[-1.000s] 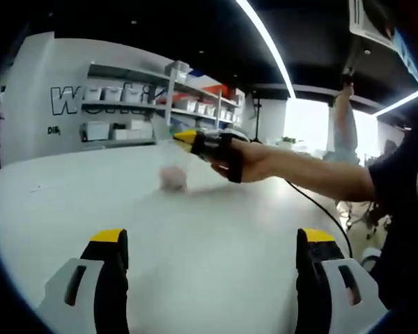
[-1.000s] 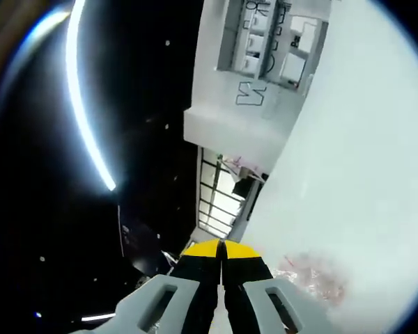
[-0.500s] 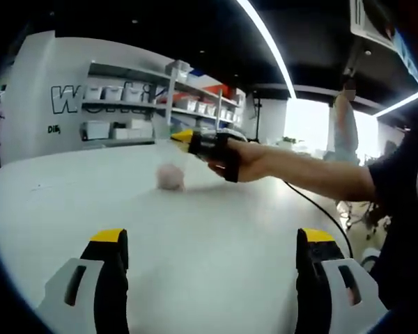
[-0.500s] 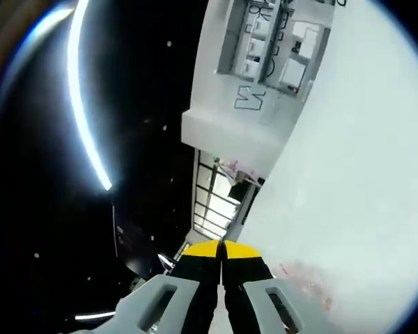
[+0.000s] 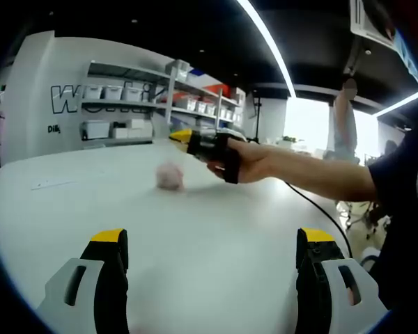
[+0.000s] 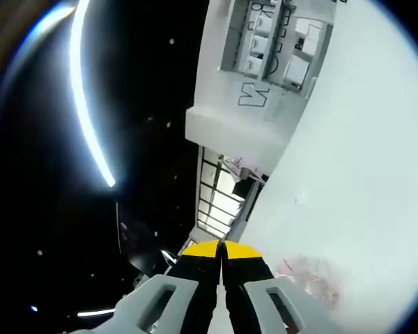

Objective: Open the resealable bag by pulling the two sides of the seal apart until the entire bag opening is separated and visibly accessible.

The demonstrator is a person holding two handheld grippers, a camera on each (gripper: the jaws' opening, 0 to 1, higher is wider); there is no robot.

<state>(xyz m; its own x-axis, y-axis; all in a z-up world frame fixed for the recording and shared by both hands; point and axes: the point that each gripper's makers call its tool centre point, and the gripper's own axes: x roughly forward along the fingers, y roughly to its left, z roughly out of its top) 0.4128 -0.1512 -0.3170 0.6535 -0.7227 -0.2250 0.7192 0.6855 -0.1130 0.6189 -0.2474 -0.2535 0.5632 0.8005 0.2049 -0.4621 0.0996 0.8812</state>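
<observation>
Table [image 5: 216,236], white and broad, spans the left gripper view and runs along the right side of the right gripper view. Shelving [image 5: 125,104] with white bins stands against the far wall behind it, and a long ceiling light strip [image 5: 265,42] runs overhead. A person's forearm [image 5: 313,174] reaches in from the right of the left gripper view, the hand [image 5: 254,161] wrapped around the right claw [image 5: 183,136], which sits above the table with its yellow tips pointing left. The left claw [image 5: 212,240] stands wide open, its two yellow-tipped jaws far apart with nothing between them. In the right gripper view the right claw's jaws are pressed together; whether a thin edge of the bag is pinched between them cannot be told. The resealable bag [image 5: 171,177], a small pinkish blurred bundle, rests on the table just below and left of the right claw; in the right gripper view it appears as clear, crinkled film with pink traces beside the jaws.
</observation>
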